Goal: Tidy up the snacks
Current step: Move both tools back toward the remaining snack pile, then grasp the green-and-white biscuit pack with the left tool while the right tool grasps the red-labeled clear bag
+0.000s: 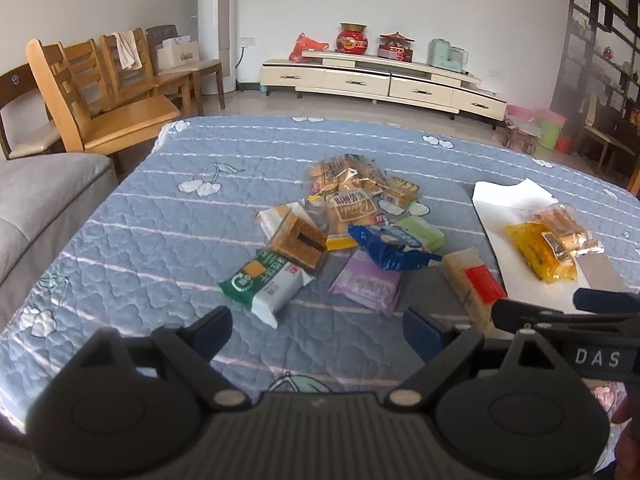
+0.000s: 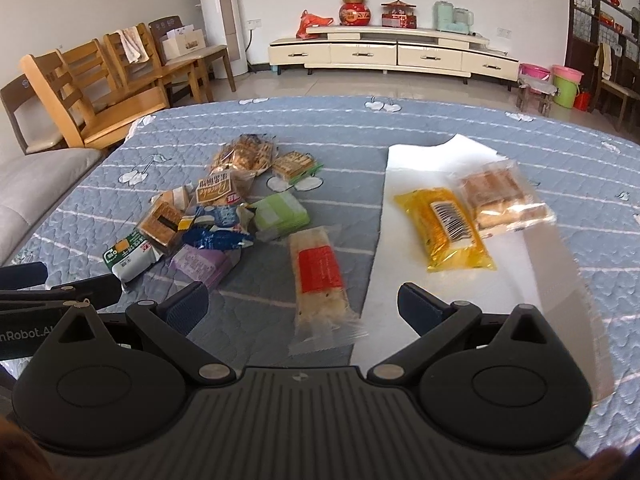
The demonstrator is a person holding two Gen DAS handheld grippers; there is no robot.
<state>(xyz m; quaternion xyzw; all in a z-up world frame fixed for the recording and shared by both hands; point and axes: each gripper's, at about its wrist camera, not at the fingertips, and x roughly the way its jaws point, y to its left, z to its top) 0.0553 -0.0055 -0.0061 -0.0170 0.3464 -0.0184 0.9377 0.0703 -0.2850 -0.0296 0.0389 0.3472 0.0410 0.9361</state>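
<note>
Right wrist: gripper [image 2: 303, 308] wide, downward-tilted.

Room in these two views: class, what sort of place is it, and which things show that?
Most likely a home living room: a low TV cabinet with ornaments along the far wall, wooden dining chairs at the side, and a quilted cloth over the table holding snacks.
</note>
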